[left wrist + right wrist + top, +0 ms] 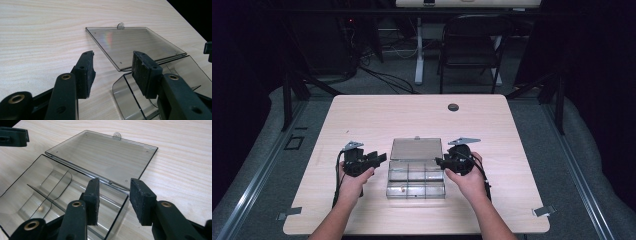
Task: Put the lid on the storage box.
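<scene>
A clear plastic box (416,175) lies at the middle of the table (362,115), its lid (416,149) swung fully back and lying flat on the wood at twelve o'clock from the tray. Dividers split the tray into compartments; one near compartment holds a small pale thing (41,208), too small to tell what it is.

The left gripper (381,158) sits at nine o'clock from the box, just beside its left wall, jaws spread with nothing between the pads. Seen from its own camera, the tray's rounded corner (120,86) lies just under the right pad. The right gripper (439,161) sits at three o'clock, by the hinge end of the right wall. Its jaws stand apart and grip nothing, one pad over the tray and the other outside its wall.

The opening step looks done, since the lid lies flat and both grippers are free. Next would likely be reaching into a compartment or shutting the lid. Shutting it calls for a pinch at the lid's far edge near the small tab (117,135).

Little stands in the way. A dark round cap (453,107) is set in the tabletop at one o'clock, well apart. A folding chair (472,45) stands beyond the table.
</scene>
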The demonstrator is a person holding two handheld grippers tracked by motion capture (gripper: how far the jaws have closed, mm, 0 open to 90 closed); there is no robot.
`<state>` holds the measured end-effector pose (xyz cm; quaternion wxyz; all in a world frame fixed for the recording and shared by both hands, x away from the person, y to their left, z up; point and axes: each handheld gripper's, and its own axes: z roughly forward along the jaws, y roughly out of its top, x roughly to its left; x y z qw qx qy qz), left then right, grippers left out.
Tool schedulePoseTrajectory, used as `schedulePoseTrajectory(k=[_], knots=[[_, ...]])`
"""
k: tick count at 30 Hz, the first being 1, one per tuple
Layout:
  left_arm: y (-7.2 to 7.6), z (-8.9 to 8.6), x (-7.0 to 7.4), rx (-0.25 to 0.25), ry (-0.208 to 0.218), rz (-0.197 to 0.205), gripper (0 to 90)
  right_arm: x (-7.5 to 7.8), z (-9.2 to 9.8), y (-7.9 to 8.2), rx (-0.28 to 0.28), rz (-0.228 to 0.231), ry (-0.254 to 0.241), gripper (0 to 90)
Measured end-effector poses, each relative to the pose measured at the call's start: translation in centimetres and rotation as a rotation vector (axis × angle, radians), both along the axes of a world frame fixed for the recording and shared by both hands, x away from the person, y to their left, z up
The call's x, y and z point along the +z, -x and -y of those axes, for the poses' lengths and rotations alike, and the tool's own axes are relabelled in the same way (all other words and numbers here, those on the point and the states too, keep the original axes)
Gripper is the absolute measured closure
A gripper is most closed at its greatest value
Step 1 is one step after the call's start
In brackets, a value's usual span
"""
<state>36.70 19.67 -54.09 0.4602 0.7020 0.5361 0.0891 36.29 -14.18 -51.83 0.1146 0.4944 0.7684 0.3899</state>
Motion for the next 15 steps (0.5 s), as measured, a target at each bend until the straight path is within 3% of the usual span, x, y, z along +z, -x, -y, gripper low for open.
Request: schedulePoseTrajectory(k=[15], knots=[[0.0,0.0,0.0,0.007,0.002,0.005,51.9,-0.4,1.5,-0.6,-0.043,0.000,0.008,61.9]])
